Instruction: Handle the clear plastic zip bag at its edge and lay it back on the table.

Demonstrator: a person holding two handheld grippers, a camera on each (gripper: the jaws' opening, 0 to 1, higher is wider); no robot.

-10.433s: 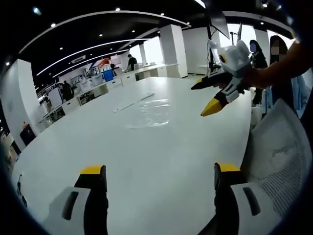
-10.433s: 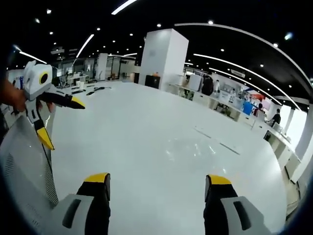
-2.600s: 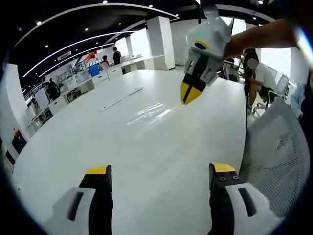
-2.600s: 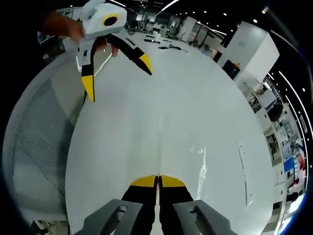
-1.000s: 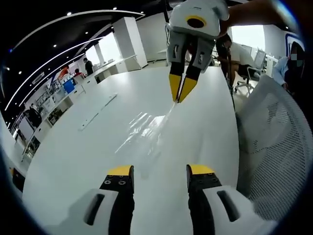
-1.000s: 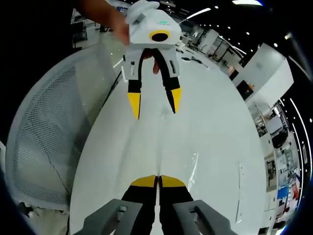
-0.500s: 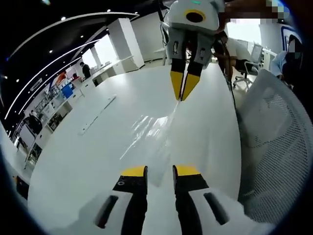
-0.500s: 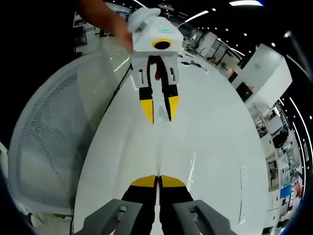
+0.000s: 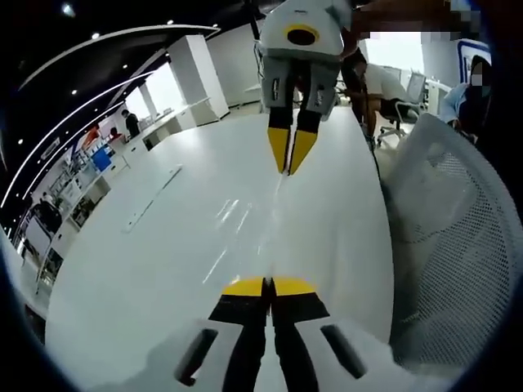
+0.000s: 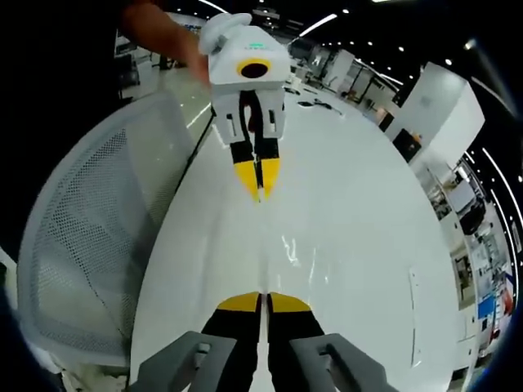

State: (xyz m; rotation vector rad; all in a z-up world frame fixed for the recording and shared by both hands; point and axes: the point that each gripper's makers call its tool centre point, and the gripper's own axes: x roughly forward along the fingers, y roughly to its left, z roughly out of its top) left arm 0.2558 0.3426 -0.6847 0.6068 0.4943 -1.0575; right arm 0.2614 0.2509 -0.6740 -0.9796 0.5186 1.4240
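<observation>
The clear plastic zip bag hangs stretched between my two grippers over the white table, nearly edge-on, showing as glints and a thin line. My left gripper is shut on the bag's near edge in the left gripper view. My right gripper comes in from the top, held by a hand, and is shut on the far edge. In the right gripper view my right gripper is shut at the bottom. Facing it, the left gripper pinches the bag with its yellow tips together.
A white mesh chair stands against the table's edge, also the chair in the right gripper view. A thin flat strip lies farther out on the table. Seated people, desks and pillars fill the office behind.
My left gripper's jaws have closed from wide apart to shut on the bag's near edge. The right gripper stays shut on the far edge, and the bag now stretches between them.
</observation>
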